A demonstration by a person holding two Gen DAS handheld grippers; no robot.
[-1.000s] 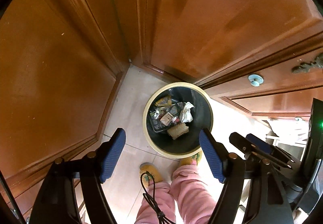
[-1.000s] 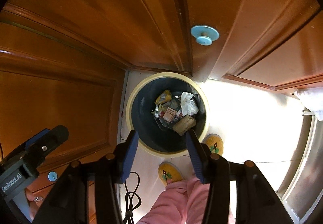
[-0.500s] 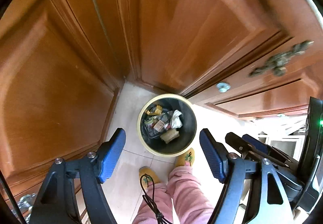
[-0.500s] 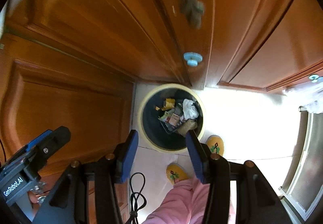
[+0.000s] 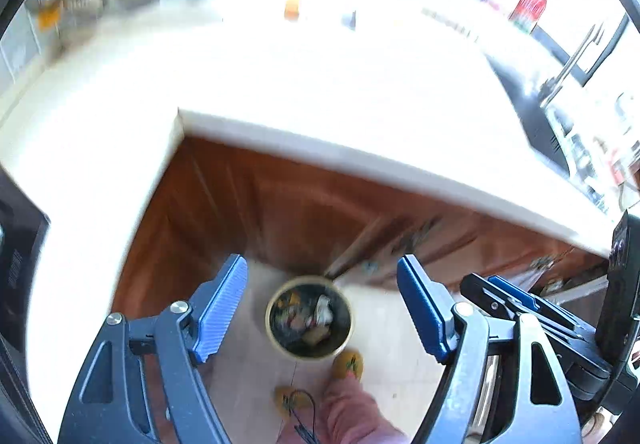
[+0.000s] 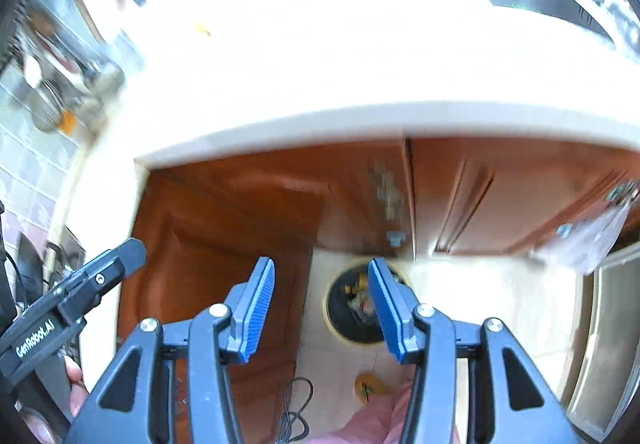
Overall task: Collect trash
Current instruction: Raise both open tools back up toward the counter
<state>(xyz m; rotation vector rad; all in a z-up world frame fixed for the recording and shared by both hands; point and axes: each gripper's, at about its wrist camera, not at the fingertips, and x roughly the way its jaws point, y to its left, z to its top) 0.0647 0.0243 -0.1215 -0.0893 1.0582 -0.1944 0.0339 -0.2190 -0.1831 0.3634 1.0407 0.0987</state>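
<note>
A round cream-rimmed trash bin (image 5: 269, 322) stands on the tiled floor in the corner of brown cabinets, far below both grippers. It holds mixed trash (image 5: 308, 318): wrappers and crumpled white paper. My left gripper (image 5: 320, 261) hangs high above it, its jaws opening with nothing between the blue pads. In the right wrist view my right gripper (image 6: 320, 262) is open and empty too, and its right finger covers part of the bin (image 6: 340, 322). Both look down over the edge of a white countertop (image 5: 320, 92).
The L-shaped countertop (image 6: 360, 56) is glaringly bright; a small orange scrap (image 6: 202, 29) lies on it. A dark sink (image 5: 532, 120) and a red bottle (image 5: 532, 6) sit at the right. A person's pink trouser leg (image 5: 344, 408) and yellow slippers (image 5: 348, 364) are by the bin. A plastic bag (image 6: 592, 240) hangs on a cabinet.
Both grippers have risen fast from low over the bin to above counter height. The bin has shrunk in view and the white countertop has come into sight. Both stay empty.
</note>
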